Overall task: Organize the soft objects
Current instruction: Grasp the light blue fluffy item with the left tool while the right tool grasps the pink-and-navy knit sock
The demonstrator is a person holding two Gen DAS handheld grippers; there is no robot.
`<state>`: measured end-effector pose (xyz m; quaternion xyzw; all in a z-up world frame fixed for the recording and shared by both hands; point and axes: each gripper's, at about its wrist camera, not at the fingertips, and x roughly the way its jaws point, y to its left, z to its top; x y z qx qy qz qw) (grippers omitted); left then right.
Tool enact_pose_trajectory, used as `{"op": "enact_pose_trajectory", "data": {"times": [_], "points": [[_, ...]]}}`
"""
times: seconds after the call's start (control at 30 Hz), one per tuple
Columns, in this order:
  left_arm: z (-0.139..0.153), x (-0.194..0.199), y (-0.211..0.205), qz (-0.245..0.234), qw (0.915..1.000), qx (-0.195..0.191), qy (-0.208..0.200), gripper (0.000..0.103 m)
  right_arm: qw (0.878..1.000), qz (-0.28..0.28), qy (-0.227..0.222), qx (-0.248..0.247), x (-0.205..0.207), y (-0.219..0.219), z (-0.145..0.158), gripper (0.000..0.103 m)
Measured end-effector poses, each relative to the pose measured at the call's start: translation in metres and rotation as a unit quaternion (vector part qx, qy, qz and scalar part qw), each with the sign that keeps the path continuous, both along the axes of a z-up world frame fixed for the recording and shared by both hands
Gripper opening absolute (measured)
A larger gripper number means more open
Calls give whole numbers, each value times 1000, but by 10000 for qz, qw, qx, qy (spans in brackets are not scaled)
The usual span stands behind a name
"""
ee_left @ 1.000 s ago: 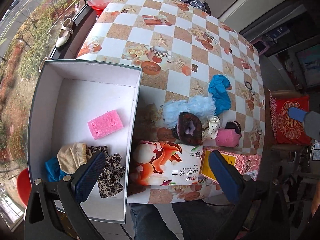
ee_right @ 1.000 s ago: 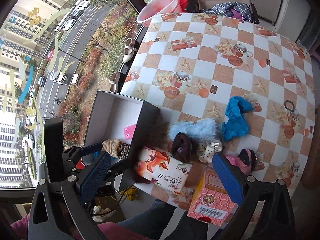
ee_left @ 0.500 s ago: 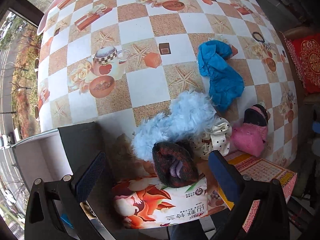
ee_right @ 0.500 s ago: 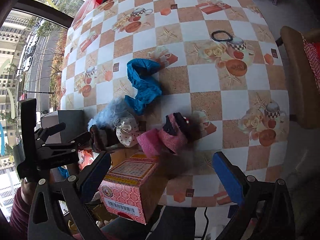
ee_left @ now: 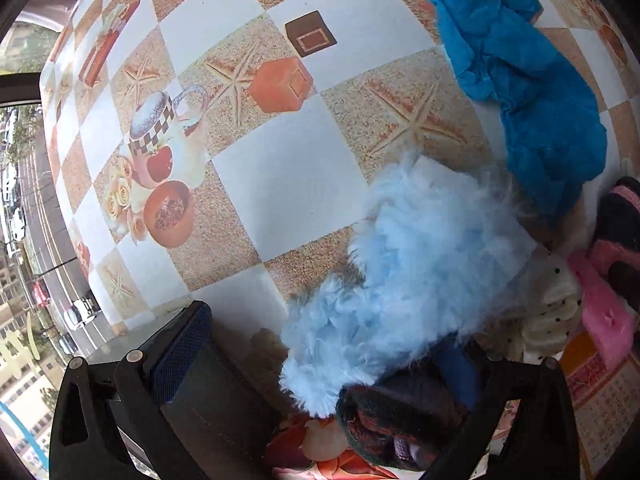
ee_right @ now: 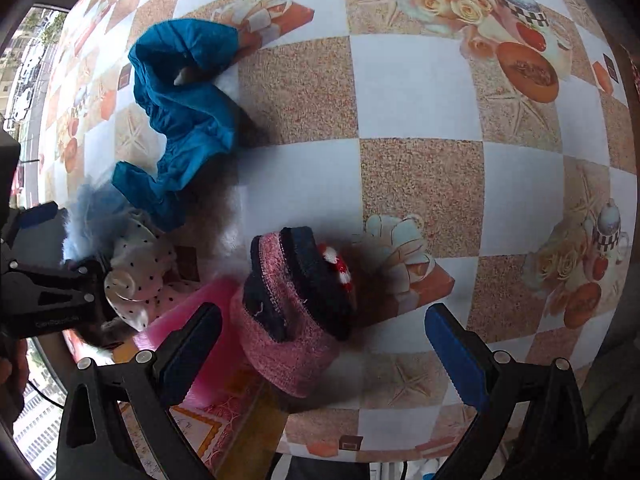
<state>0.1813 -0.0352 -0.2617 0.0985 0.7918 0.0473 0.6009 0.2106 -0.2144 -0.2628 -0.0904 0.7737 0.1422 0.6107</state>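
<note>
My left gripper [ee_left: 320, 364] is open, its fingers straddling a fluffy light-blue piece [ee_left: 408, 280] and a dark knitted item [ee_left: 396, 424] that lies partly over it. A bright blue cloth [ee_left: 532, 92] lies beyond, with a white dotted scrunchie [ee_left: 556, 312] and a pink sponge [ee_left: 604, 316] to the right. My right gripper [ee_right: 324, 352] is open just above a pink and navy knitted item [ee_right: 296, 300], which rests on the pink sponge [ee_right: 216, 300]. The blue cloth [ee_right: 184, 116], the fluffy piece [ee_right: 92, 208] and the scrunchie [ee_right: 136, 272] lie to its left.
The checked tablecloth [ee_right: 420, 184] covers the table. The dark box wall [ee_left: 224, 408] stands between my left fingers, with a floral tissue pack [ee_left: 316, 452] below. A red patterned carton [ee_right: 224, 420] sits under the sponge. The left gripper [ee_right: 44, 280] shows in the right wrist view.
Both grippers have dropped much closer to the pile. The left now frames the fluffy blue piece, the right the pink and navy knit. The box has slid out of view.
</note>
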Motion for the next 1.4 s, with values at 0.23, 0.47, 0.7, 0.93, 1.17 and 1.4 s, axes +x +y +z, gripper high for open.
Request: {"op": "enact_pose_trajectory", "data": {"times": [0.23,0.47,0.7,0.93,1.17,1.4], "points": [[11,34,45,1059,9914,200,-738,103,9938,377,-744,-737,19,-23,3,102],[36,30,64,1715,9805,-422,-861,103,9956,-421,-830,-65,46,-77,33,102],[16,13,48,1869,9790,-632,-520,103,9973,-319,-647,145,35,-65,27,102],[-15,24,38,1981,9772,-685,-337,103,9977,-39,-628,-249,27,-48,-2,103],[-23,28,43,2180,9699,-1005,-397,103,9959,94,-763,-474,27,-47,-7,103],[-24,27,38,2240,9682,-979,-530,103,9955,84,-823,-455,28,-44,-4,103]]}}
